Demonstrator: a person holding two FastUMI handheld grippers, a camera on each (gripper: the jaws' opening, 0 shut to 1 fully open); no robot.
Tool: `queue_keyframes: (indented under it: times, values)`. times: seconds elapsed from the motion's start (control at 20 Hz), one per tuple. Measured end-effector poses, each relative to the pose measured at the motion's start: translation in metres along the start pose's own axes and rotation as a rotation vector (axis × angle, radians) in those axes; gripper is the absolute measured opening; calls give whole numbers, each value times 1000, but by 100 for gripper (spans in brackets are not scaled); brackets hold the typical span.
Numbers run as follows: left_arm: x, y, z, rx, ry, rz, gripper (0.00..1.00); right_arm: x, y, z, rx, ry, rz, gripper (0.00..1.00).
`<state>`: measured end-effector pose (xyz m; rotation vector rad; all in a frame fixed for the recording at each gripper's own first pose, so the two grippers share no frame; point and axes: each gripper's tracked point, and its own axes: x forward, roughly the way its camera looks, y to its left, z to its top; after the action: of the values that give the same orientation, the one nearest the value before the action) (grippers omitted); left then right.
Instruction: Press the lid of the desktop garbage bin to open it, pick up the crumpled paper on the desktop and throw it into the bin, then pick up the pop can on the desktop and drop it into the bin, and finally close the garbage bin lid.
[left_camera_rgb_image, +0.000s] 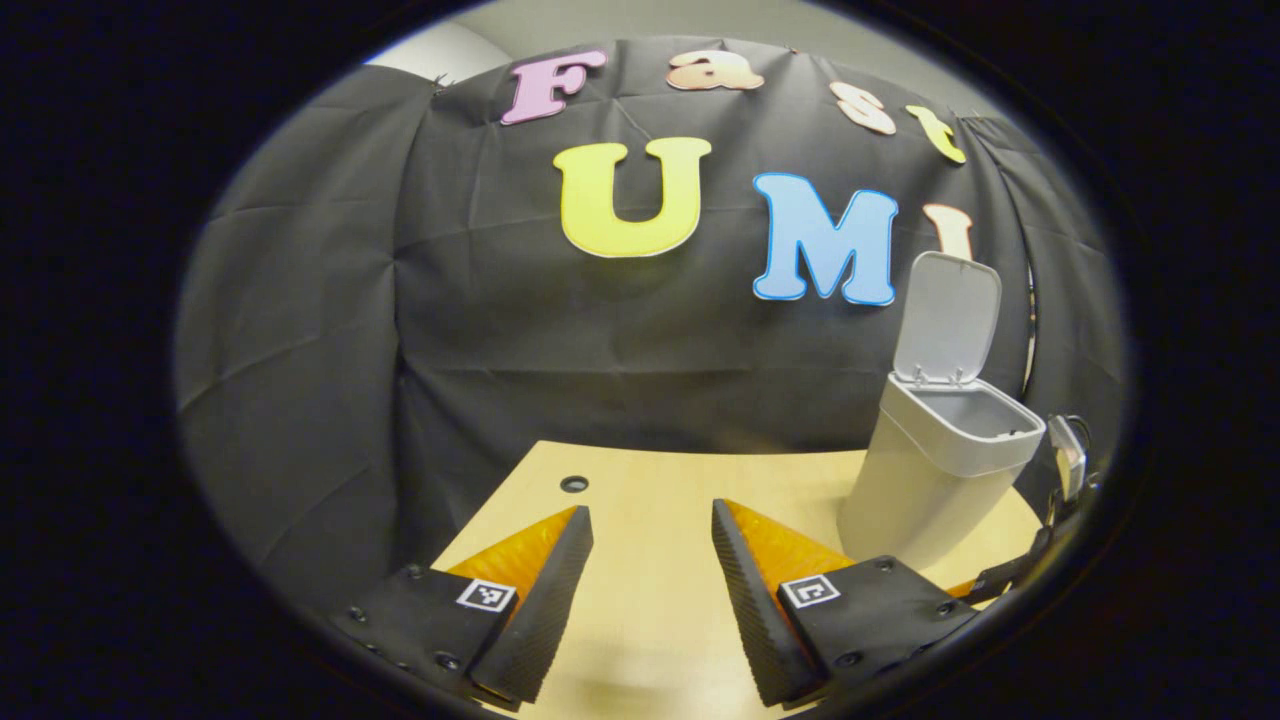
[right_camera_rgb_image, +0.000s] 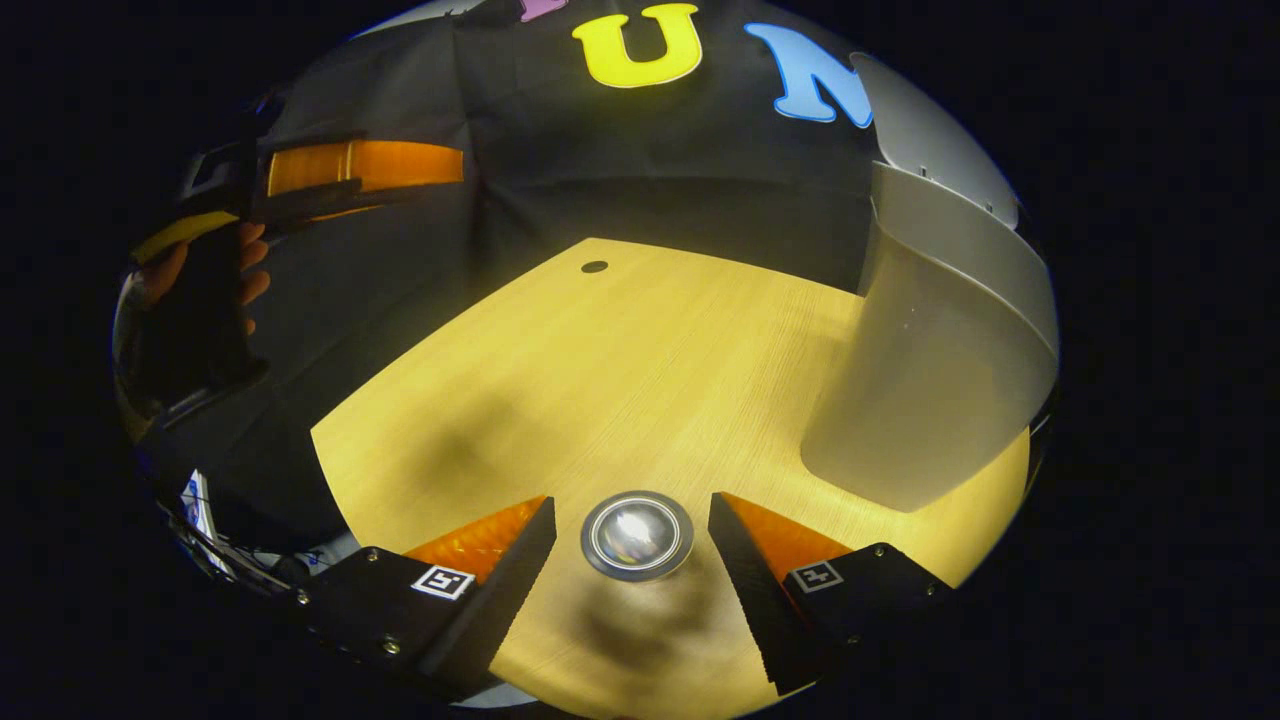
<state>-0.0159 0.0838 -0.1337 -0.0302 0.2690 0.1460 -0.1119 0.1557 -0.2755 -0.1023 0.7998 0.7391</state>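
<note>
**Pop can between the parted fingers, bin lid up**

In the right gripper view the pop can shows end-on: a round silvery disc with a raised rim and a shiny domed centre that catches the light. No side wall or print can be made out from this angle. It stands on the pale wooden desktop, in the gap of the right gripper, whose fingers are spread wide on either side of it with desk visible between each finger and the can; neither presses on it.

The garbage bin is just to the right of the can, a smooth pale grey-white body with a darker grey collar at the top. In the left gripper view the bin stands at the right of the desk with its lid tipped up and back, the mouth open.

The left gripper hangs above the desk with its fingers wide apart and nothing between them. In the right gripper view it is held up at the far left by a hand.

A small round hole sits near the desk's far edge.
</note>
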Motion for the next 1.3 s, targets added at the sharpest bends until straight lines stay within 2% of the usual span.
queue_keyframes:
  times: [0.15,0.2,0.3,0.35,0.4,0.45,0.7,0.75,0.8,0.85,0.9,1.05,1.2,1.25,1.3]
  values:
    - [-5,8,-3,-4,6,21,76,6,0,-6,-8,28,-2,99]
    - [-6,11,-4,-7,8,28,81,9,0,-8,-10,37,-3,99]
    - [-9,15,-6,-12,10,37,81,14,0,-13,-12,57,5,99]
    - [-9,17,-6,-13,10,40,81,15,1,-15,-8,70,20,95]
    - [-9,18,-6,-13,12,44,78,12,-1,-14,-7,70,22,85]
    - [-9,20,-7,-13,14,46,81,16,-2,-13,-7,68,24,85]
    - [-8,18,-9,-12,20,47,80,10,-4,-11,-5,54,3,82]
    - [-8,17,-10,-9,22,47,79,6,-6,-6,4,38,1,91]
    - [-6,15,-11,-8,24,45,78,4,-9,3,14,14,-4,82]
    - [-6,13,-11,-6,25,42,77,0,-12,11,21,-9,-8,82]
    - [-5,11,-11,-6,27,39,82,-4,-14,21,26,-36,-15,82]
    - [1,6,-12,1,29,27,84,-18,-20,56,43,-122,-25,82]
    - [7,-1,-12,12,31,13,81,-35,-23,94,52,-216,-41,82]
    - [9,-3,-12,15,31,7,75,-42,-26,108,52,-249,-46,82]
    - [11,-6,-12,19,31,2,87,-49,-28,122,51,-282,-51,82]
